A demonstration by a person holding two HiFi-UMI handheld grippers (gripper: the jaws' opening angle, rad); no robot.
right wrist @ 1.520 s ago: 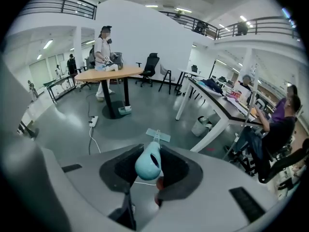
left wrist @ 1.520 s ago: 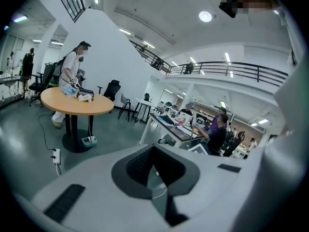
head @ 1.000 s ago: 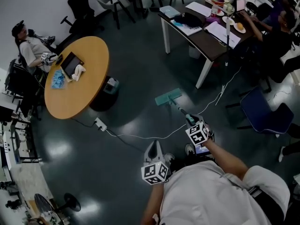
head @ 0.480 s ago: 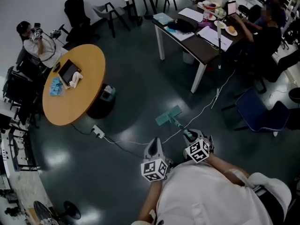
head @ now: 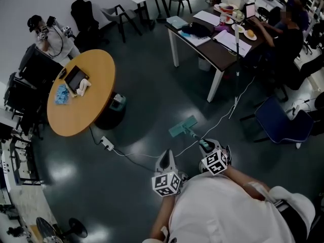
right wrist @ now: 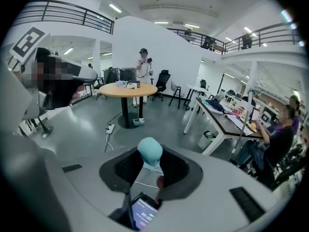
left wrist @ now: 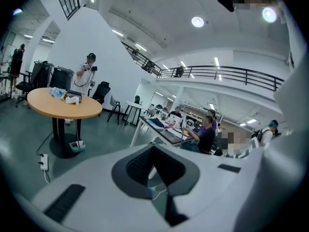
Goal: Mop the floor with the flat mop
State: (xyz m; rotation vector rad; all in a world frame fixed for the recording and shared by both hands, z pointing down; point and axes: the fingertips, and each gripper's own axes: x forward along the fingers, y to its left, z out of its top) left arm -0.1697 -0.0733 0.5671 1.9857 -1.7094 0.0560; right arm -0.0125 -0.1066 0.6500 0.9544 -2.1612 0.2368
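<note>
Clamping the flat mop's teal handle end (right wrist: 150, 152) between its fingers, the right gripper (head: 207, 149) holds the mop pad (head: 183, 127) flat on the floor (head: 152, 85) well ahead of its fingertips, likely for reach, while the left gripper (left wrist: 157, 178) (fingers parted, nothing between them) hangs just beside it.
</note>
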